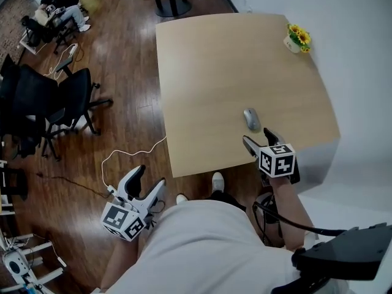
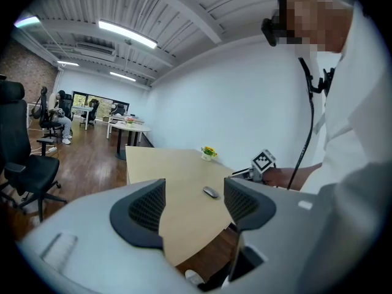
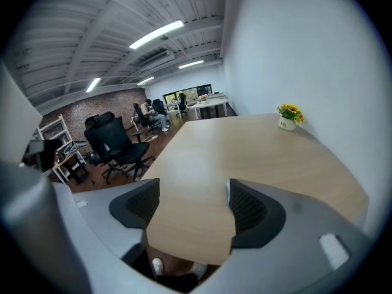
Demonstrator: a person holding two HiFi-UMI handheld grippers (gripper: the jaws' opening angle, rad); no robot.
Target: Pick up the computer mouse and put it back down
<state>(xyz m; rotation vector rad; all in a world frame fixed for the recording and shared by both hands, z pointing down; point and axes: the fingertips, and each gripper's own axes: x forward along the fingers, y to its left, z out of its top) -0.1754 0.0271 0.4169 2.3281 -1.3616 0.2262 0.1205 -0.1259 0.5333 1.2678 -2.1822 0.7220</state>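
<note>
Mouse: the grey computer mouse (image 1: pixel 252 119) lies flat on the light wooden table (image 1: pixel 208 66), in the right part of the top, near the edge closest to the person.

Right gripper: the right gripper (image 1: pixel 258 138) is held over that near edge of the table, and its jaws point toward the mouse. The mouse is just beyond the jaw tips and I see no contact with them. In the right gripper view the jaws are spread apart, with only bare table top between them. It grasps nothing.

Left gripper: the left gripper (image 1: pixel 152 176) is off the table, low at the person's left side, above the wooden floor (image 1: pixel 122 54). In the left gripper view its jaws are also spread apart and empty. The table and the small mouse appear far behind the gap.

Flower pot: a small white flower pot (image 1: pixel 298 38) with yellow flowers stands at the far right corner of the table, well apart from the mouse.

Floor: a white cable (image 1: pixel 122 155) runs over the floor near the left edge of the table. Black office chairs (image 1: pixel 61 97) stand farther to the left.
</note>
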